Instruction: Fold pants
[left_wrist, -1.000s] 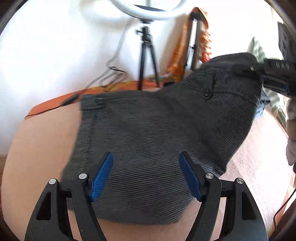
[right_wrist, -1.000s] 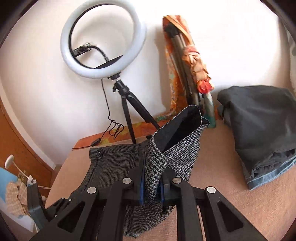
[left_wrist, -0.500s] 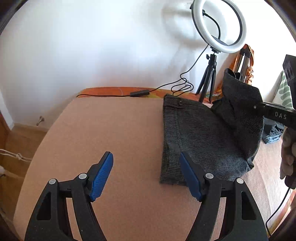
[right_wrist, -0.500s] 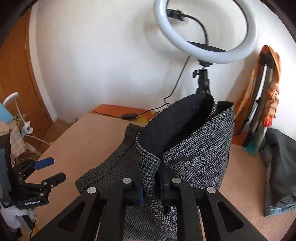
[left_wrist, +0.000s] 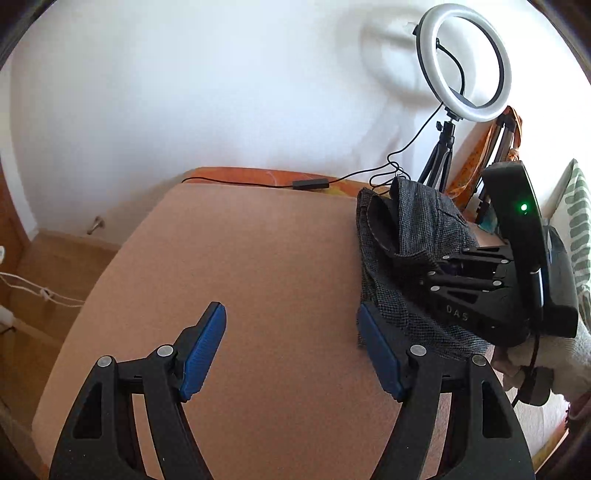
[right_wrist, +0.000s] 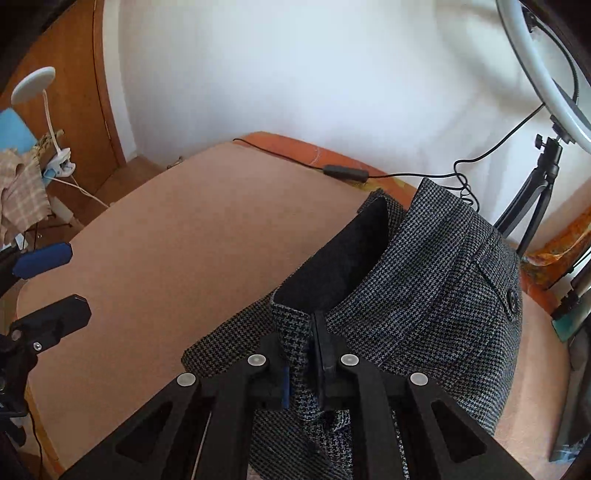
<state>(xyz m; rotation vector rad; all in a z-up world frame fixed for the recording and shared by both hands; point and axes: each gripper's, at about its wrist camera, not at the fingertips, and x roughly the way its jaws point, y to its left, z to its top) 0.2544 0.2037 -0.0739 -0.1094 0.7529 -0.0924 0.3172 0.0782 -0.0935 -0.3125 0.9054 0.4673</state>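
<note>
The right tongs (right_wrist: 310, 373) are clamped on a bunched edge of the pants (right_wrist: 424, 295), holding that part up so the dark lining gapes open above the rest of the cloth. The pants lie on the far right part of the bed (left_wrist: 258, 266), just in front of the ring light (left_wrist: 463, 62) on its tripod. The left tongs (left_wrist: 291, 350) stand wide and hold nothing, hovering over bare bed well to the left of the ring light; their right pad sits just at the near corner of the pants, and whether it touches the cloth cannot be told.

What could go wrong, as I judge it: the grip is on a thick bunch, not a flat hem, so a quick pull could let a layer slip out and the fold would land crooked. The raised part could also flop back unevenly and trap a crease, since nothing pins the lower layer. The cable (left_wrist: 258, 183) from the ring light runs along the bed edge right behind the pants; dragging the cloth that way could snag it and tip the tripod. The left tongs are off the cloth, so the lower layer may slide along with the lifted one.

Counted: one pair of pants, two tongs, one ring light with one tripod, one cable with one inline switch, one clip lamp (right_wrist: 33, 85) far left of the ring light
</note>
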